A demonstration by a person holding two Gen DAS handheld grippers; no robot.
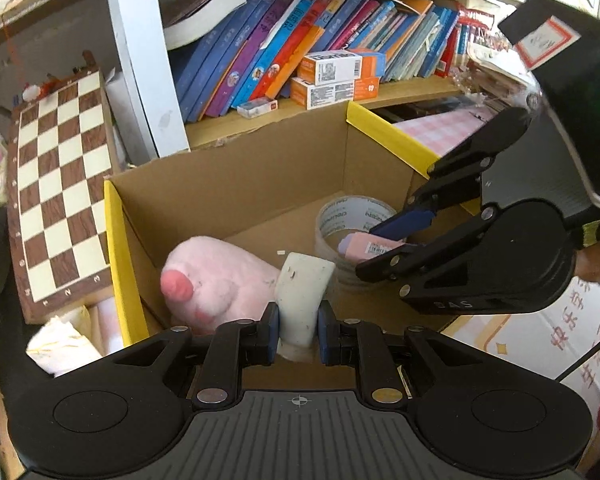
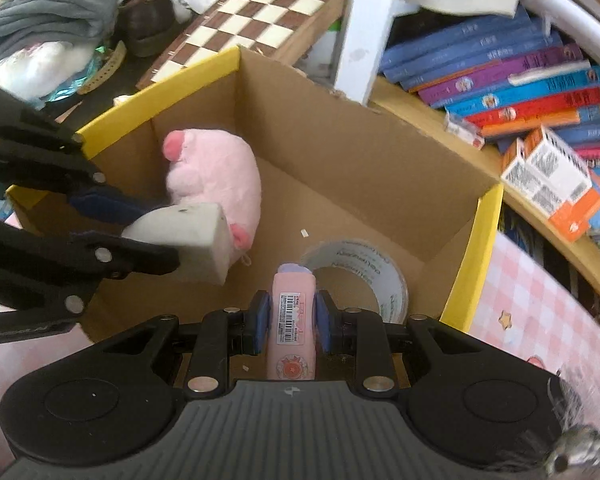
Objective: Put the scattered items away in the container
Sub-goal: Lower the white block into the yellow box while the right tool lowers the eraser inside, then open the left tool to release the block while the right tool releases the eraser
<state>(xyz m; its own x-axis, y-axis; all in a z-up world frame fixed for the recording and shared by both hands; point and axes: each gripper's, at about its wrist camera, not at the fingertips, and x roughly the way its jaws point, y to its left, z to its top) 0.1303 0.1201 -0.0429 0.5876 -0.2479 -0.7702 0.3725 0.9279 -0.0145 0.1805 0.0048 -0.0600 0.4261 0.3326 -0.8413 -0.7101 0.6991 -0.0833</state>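
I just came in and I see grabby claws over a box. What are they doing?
A person is tidying things into the cardboard box. The left gripper has its jaws shut on a white foam block, and the right gripper has its jaws shut on a pink eraser. Both hang over the box. A pink plush toy and a roll of tape already lie inside.

Chessboard (image 1: pixel 62 192) edge digits 2, 3; right gripper (image 1: pixel 396 246) embossed "DAS"

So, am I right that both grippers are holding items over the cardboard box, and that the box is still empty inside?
Not quite: the cardboard box is not empty. The right wrist view shows a pink plush toy and a tape roll already inside. Both grippers do hold items above it.
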